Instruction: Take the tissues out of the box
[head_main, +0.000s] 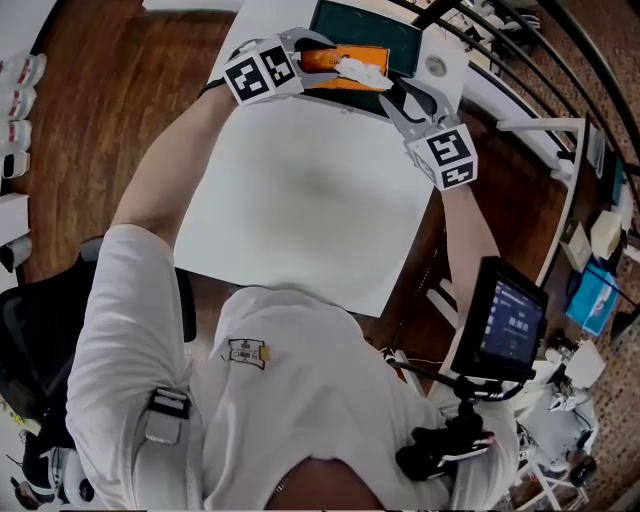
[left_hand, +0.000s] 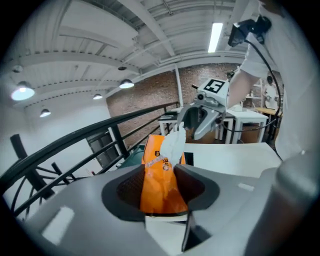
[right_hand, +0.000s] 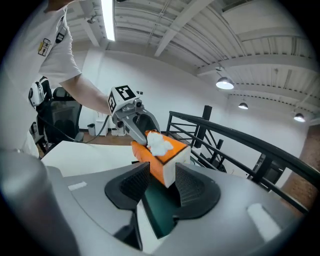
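Observation:
An orange tissue box (head_main: 340, 58) lies on a dark green mat (head_main: 365, 24) at the far edge of the white table (head_main: 310, 200). A white tissue (head_main: 362, 71) sticks up from its top slot. My left gripper (head_main: 312, 52) is shut on the box's left end; in the left gripper view the orange box (left_hand: 159, 185) fills the gap between the pads, with the tissue (left_hand: 174, 142) above. My right gripper (head_main: 398, 100) is open at the box's right end. In the right gripper view the box's near corner (right_hand: 167, 167) lies loosely between the pads, under the tissue (right_hand: 159, 143).
A black railing (head_main: 520, 60) runs behind the table. A screen on a stand (head_main: 508, 325) sits at the right, with cluttered shelves (head_main: 590, 300) beyond it. A black chair (head_main: 40, 330) is at the left. The person's torso covers the table's near edge.

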